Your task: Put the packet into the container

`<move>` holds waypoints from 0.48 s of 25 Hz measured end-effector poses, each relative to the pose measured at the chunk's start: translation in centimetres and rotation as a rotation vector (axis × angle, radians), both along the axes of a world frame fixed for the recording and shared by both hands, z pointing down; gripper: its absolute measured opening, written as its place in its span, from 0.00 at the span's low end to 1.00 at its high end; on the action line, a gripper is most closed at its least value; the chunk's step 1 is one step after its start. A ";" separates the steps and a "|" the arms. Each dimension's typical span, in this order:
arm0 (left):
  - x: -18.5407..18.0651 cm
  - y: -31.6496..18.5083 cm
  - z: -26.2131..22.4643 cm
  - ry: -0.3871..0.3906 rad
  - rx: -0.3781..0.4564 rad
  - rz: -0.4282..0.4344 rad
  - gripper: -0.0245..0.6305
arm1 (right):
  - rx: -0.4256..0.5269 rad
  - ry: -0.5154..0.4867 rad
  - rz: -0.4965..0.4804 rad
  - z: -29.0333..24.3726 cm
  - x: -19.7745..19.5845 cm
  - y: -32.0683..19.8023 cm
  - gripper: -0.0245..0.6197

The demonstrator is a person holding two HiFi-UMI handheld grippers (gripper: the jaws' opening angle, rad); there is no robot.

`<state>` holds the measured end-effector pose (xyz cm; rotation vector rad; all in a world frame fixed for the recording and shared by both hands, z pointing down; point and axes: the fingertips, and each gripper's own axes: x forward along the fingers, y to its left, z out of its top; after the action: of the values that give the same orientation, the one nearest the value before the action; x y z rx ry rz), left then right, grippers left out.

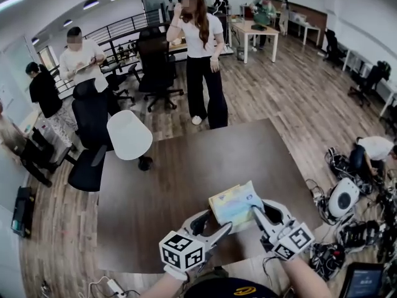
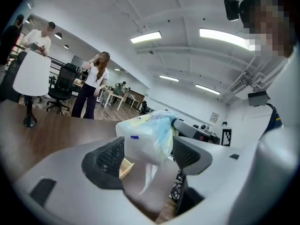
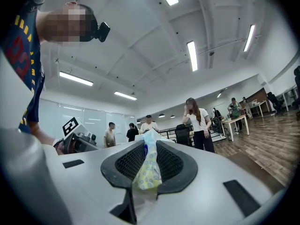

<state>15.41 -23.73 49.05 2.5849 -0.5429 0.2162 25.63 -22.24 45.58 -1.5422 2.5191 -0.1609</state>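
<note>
The packet (image 1: 234, 205), pale yellow and blue plastic, hangs over the near part of the brown table (image 1: 180, 166), held between both grippers. My left gripper (image 1: 216, 223) comes in from the lower left and has the packet's lower left part between its pads. In the left gripper view the packet (image 2: 147, 135) fills the gap of the left gripper (image 2: 149, 154). My right gripper (image 1: 262, 211) grips the packet's right edge. In the right gripper view a thin fold of the packet (image 3: 147, 170) is pinched in the right gripper (image 3: 149, 161).
A white chair (image 1: 129, 135) and black office chairs (image 1: 93, 123) stand at the table's far left corner. A person (image 1: 201, 54) stands just beyond the far edge. Cables and devices (image 1: 347, 216) lie on the floor to the right.
</note>
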 end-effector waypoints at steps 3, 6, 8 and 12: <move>0.1 -2.0 0.1 -0.017 0.024 -0.026 0.51 | 0.015 -0.001 -0.015 -0.6 -0.7 -1.7 0.17; 0.0 -3.5 -0.2 0.001 0.043 -0.042 0.47 | 0.019 -0.021 -0.028 -0.6 -0.7 -2.8 0.17; 0.0 -4.1 -0.3 0.008 0.051 -0.037 0.45 | 0.018 -0.014 -0.047 -0.6 -0.8 -3.3 0.17; -0.4 -5.3 -0.5 -0.008 0.122 -0.044 0.43 | -0.005 0.034 -0.118 -0.4 -1.2 -4.6 0.17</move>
<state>15.05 -29.00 48.56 2.6875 -0.6328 0.1842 24.44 -26.87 45.21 -1.4105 2.6390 -0.1585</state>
